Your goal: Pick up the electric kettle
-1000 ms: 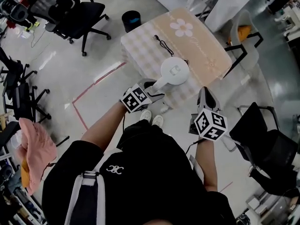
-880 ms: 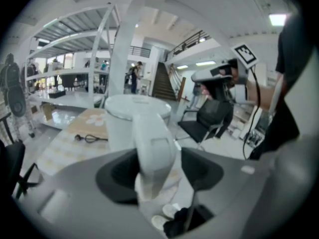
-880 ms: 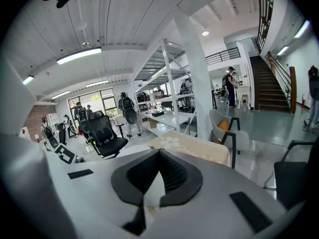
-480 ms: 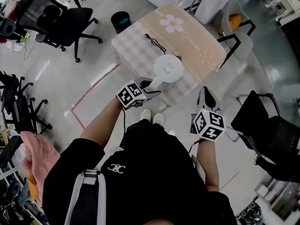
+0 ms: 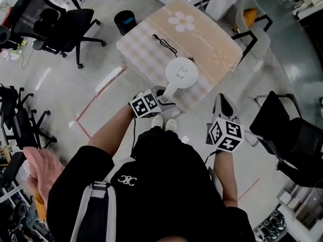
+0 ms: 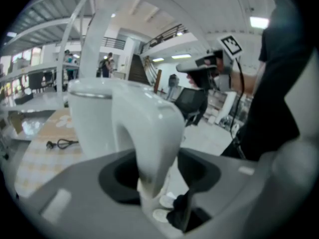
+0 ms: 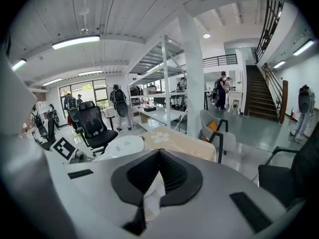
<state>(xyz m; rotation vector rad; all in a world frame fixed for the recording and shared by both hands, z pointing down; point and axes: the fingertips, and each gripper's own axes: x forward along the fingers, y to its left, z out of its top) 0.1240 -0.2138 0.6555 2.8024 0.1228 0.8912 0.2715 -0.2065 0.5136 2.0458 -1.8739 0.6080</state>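
Observation:
The white electric kettle [image 5: 181, 73] stands at the near edge of the beige checked table [image 5: 146, 52]; its handle [image 5: 169, 89] points toward me. My left gripper [image 5: 162, 96] has that handle [image 6: 149, 138] between its jaws. The jaws are opening a little, but the pads still press on the handle. Ahead of them I see the kettle's body [image 6: 92, 118]. My right gripper [image 5: 223, 105] hangs off the table's right corner, away from the kettle, with its jaws together [image 7: 149, 203] and nothing in them. It sees the kettle's lid [image 7: 122, 146] to its left.
A black cable [image 5: 164, 43] lies on the table behind the kettle. Black office chairs [image 5: 65, 21] and a black bin [image 5: 124, 21] stand at the far left. A grey chair [image 5: 250, 14] is beyond the table and a black chair [image 5: 287, 135] at my right. Red tape [image 5: 98, 97] marks the floor.
My left gripper stays at the kettle's handle, has dipped slightly and its marker cube has rolled a little. The right gripper has hardly moved.

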